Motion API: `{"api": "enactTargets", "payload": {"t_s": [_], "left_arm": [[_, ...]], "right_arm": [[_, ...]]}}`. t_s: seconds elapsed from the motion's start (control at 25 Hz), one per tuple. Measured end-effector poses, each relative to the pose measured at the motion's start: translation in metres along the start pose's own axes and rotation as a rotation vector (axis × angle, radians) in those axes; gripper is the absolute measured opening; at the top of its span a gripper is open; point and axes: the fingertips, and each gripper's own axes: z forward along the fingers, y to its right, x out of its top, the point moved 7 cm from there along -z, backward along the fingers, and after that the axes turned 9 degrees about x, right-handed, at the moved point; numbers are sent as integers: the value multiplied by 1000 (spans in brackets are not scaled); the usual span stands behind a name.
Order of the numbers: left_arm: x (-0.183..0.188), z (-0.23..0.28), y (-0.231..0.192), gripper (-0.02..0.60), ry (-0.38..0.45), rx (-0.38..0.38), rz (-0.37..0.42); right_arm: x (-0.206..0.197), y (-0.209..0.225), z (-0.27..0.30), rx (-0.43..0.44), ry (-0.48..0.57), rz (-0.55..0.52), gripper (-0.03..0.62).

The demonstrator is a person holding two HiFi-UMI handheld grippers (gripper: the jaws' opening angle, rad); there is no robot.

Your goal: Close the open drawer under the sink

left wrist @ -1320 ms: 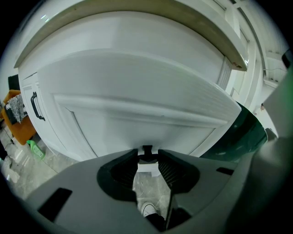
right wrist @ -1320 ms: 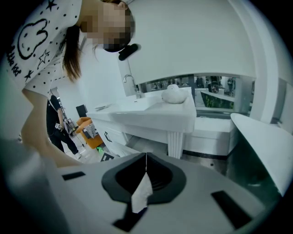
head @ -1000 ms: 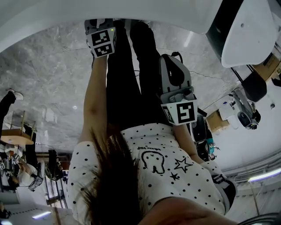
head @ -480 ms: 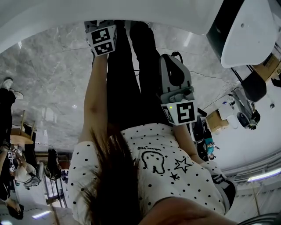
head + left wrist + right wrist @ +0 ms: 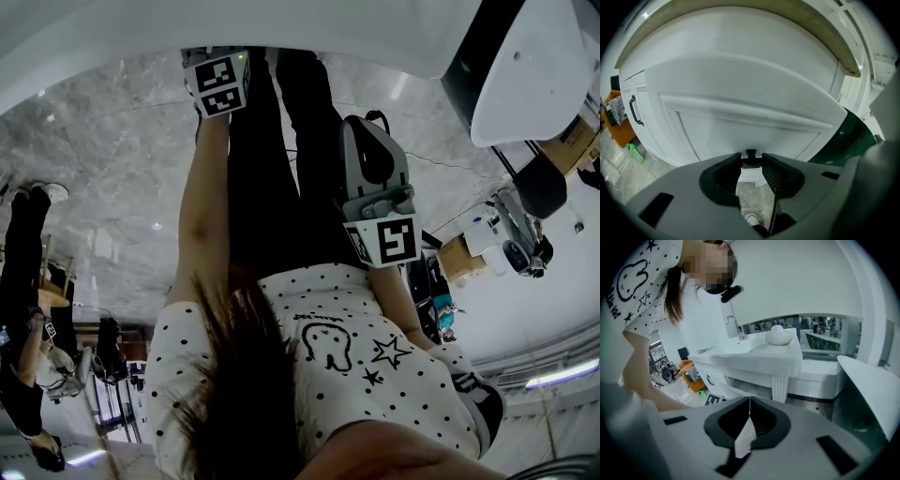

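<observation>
Jaws: apart, empty on our left gripper [image 5: 751, 161]; together, empty on our right gripper [image 5: 749, 405] | step: left faces the drawer [image 5: 740, 98] front | next: we push it squarely inward.

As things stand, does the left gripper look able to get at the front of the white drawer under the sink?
Probably yes. The left gripper points straight at the white drawer front, which fills its view close ahead. Its jaws stand apart and empty, and nothing shows in the way.

White drawer [image 5: 746, 387] pulled out, level, just under sink [image 5: 754, 357], interior showing
</observation>
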Motion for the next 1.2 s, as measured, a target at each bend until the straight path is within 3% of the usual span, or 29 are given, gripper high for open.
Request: {"api": "enactTargets", "payload": {"t_s": [1.2], "left_arm": [[13, 7, 3, 140, 9, -11, -5]], "right_arm": [[-1, 3, -6, -6, 8, 21, 14]]}}
